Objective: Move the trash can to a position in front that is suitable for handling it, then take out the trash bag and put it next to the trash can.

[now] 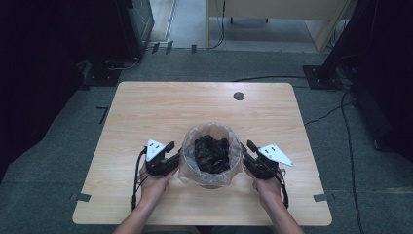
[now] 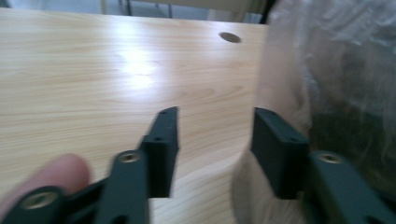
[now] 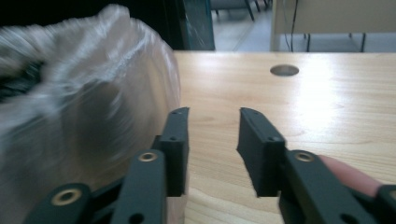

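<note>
A round bin lined with a clear plastic bag point(image 1: 210, 176) stands at the front middle of the wooden table point(image 1: 156, 107). Crumpled black material point(image 1: 212, 154) fills it. My left gripper point(image 1: 174, 152) sits just left of the bin, open, with bare wood between its fingers. In the left gripper view that gripper point(image 2: 215, 119) has its right jaw against the bag point(image 2: 336, 65). My right gripper point(image 1: 248, 149) sits just right of the bin. In the right gripper view it point(image 3: 212, 116) is open and holds nothing, its left jaw beside the bag point(image 3: 84, 93).
A round cable hole point(image 1: 238, 96) lies near the table's far edge. The hole point(image 2: 229, 37) also appears in the left gripper view and again point(image 3: 284, 70) in the right gripper view. Cables point(image 1: 348, 146) run over the floor at right. Dark equipment stands at both sides.
</note>
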Motion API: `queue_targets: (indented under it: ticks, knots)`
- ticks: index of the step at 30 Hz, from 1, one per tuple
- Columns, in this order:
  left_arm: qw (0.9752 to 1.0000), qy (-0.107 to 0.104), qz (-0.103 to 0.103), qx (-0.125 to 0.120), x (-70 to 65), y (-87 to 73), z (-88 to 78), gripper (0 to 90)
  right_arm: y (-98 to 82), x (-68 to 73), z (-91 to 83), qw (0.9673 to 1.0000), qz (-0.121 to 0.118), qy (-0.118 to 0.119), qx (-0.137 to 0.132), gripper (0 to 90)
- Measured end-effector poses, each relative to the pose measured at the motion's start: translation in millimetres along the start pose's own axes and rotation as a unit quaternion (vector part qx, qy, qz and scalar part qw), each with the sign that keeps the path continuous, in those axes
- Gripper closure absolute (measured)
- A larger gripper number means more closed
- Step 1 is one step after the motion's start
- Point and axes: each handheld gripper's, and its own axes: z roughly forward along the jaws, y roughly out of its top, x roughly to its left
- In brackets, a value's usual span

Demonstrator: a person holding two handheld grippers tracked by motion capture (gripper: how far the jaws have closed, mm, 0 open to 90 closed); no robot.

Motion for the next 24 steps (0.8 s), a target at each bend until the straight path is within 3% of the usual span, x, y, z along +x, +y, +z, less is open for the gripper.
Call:
queue_targets:
  ticks: [3, 8, 11, 16, 21, 24]
  knots:
    - [0.9997, 0.023, -0.004, 0.001, 13.7, -11.9, -13.3, 39.6, -7.2, -11.8, -16.3, 0.9998, 0.015, -0.003, -0.015, 54.9]
    - [0.9979, 0.046, -0.010, 0.044, 24.8, -37.8, -16.2, 37.1, -26.1, -25.6, -25.9, 0.9990, 0.031, -0.024, 0.021, 44.4]
    - [0.9973, 0.038, 0.001, 0.063, 18.6, -47.0, -14.0, 35.4, -34.6, -27.2, -28.4, 0.9976, 0.023, -0.051, 0.042, 39.7]
    - [0.9961, 0.026, 0.024, 0.081, 4.2, -50.0, -13.7, 32.6, -40.3, -25.6, -32.9, 0.9958, 0.017, -0.061, 0.066, 33.4]
    - [0.9939, 0.012, 0.050, 0.098, -14.8, -53.7, -10.7, 28.6, -46.7, -27.1, -32.6, 0.9941, 0.025, -0.071, 0.077, 32.6]
    - [0.9923, 0.007, 0.064, 0.106, -24.6, -54.6, -6.8, 26.5, -48.5, -28.6, -30.6, 0.9931, 0.043, -0.071, 0.083, 32.6]
